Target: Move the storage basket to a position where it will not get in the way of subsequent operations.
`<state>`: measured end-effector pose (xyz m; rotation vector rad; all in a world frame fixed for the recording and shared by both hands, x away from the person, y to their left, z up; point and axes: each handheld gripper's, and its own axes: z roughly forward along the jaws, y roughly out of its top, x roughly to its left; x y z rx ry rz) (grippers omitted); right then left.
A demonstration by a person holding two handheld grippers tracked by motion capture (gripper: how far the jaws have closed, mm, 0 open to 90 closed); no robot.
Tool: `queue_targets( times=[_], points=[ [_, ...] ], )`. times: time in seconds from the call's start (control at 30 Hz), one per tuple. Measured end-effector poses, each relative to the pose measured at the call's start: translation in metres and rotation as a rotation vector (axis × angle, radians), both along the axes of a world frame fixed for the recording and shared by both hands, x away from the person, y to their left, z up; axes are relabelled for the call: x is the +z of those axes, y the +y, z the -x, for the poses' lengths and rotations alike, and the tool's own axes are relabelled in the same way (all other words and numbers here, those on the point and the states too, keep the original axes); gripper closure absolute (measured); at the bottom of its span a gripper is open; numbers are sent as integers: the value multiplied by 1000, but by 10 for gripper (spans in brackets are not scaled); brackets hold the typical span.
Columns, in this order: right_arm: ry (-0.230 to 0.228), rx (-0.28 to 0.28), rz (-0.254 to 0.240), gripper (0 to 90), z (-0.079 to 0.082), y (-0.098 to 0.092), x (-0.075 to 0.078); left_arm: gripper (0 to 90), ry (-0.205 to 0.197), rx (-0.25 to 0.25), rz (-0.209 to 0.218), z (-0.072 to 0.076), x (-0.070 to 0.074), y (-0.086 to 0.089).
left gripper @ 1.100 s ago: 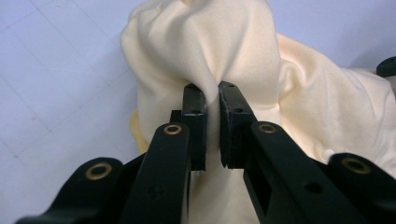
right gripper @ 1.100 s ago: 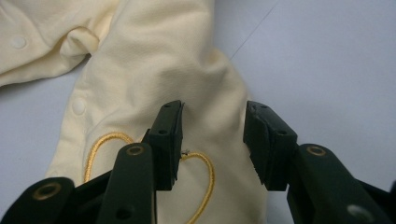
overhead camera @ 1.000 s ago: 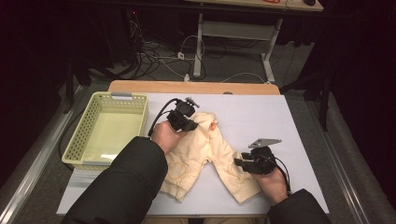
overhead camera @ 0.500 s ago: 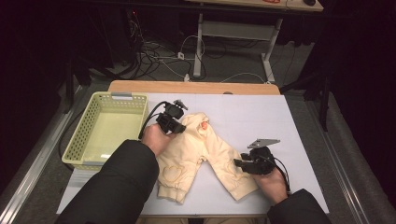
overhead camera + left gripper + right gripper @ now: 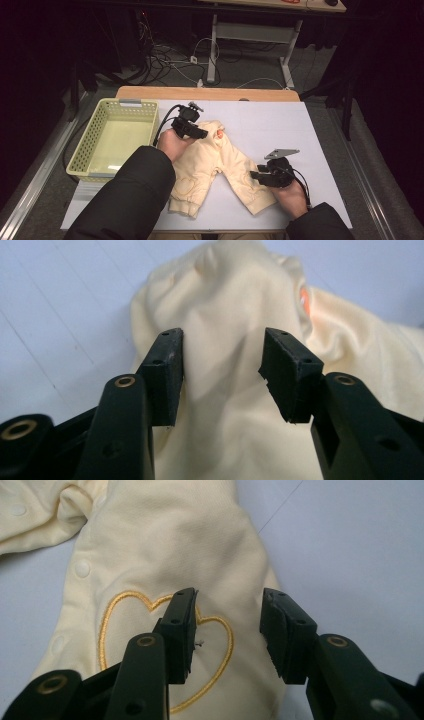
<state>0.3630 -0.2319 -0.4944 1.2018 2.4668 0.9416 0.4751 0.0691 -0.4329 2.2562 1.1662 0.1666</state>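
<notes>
Baby trousers [image 5: 215,165] lie flat mid-table, beside yellow basket [image 5: 112,137]; left gripper [image 5: 222,372] has just been opening, jaws now apart over waist fold, nothing pinched; right gripper [image 5: 227,630] gapes over leg with embroidered heart [image 5: 165,650]; you re-pinch both layers; soft cream fleece, slack, snap-studded.

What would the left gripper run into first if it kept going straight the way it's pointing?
Probably the cream baby trousers: the left gripper, jaws just opened, points at a raised fold near the waist, cloth lying between its jaws. Depth is hard to judge.
</notes>
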Motion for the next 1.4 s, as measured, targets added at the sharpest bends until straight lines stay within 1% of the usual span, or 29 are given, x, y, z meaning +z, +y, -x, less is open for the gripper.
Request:
queue_targets(
  times=[0.1, 0.2, 0.27, 0.3, 0.33, 0.4, 0.43, 0.5, 0.6, 0.7, 0.77, 0.87, 0.9, 0.93, 0.97, 1.0, 1.07, 1.13, 1.23, 1.4],
  points=[
    [3, -1, -1, 585, 0, 0, 0, 482, -2, -6, 10, -6, 1, -5],
    [5, 2, -1, 585, 0, 0, 0, 482, 20, -7, 22, -12, -2, -8],
    [6, 2, -1, 585, -1, 0, -1, 493, 45, -12, 33, -15, -6, -9],
    [8, 3, -1, 584, -1, 0, -1, 528, 65, -17, 44, -16, -9, -10],
    [5, 7, -1, 585, -1, 0, -1, 580, 85, -30, 42, -17, -11, -11],
    [13, 8, 0, 584, -1, 1, -1, 690, 115, -45, 24, -17, -14, -14],
    [17, 8, 3, 584, -1, 1, -2, 735, 122, -52, 10, -17, -15, -15],
    [16, 11, 5, 584, -1, 2, -2, 795, 124, -62, -5, -15, -14, -16],
    [21, 18, 12, 586, -1, 2, -2, 819, 103, -60, -3, -12, -8, -14],
    [24, 29, 16, 619, -1, 2, -3, 824, 64, -63, 13, -8, 2, -11],
    [27, 38, 19, 658, 0, 3, -3, 825, 34, -74, 18, -5, 11, -10],
    [27, 44, 24, 748, 1, 4, -2, 826, -15, -91, 36, 1, 25, -11],
    [21, 53, 37, 779, 1, 4, -2, 825, -31, -94, 42, 3, 29, -12],
    [21, 51, 44, 814, 1, 4, -2, 825, -43, -101, 43, 5, 33, -12],
    [21, 51, 44, 864, 1, 4, -1, 825, -60, -101, 45, 7, 36, -12],
    [21, 61, 40, 889, 1, 4, 0, 825, -71, -101, 46, 8, 38, -12],
    [22, 71, 50, 900, 2, 5, 1, 824, -73, -92, 44, 9, 38, -10],
    [28, 79, 58, 900, 3, 7, 1, 822, -71, -81, 21, 9, 34, -9],
    [32, 85, 67, 900, 3, 8, 1, 821, -51, -61, 0, 9, 27, -5],
    [42, 91, 62, 900, 3, 8, 0, 821, -26, -35, -29, 11, 15, 4]
  ],
)
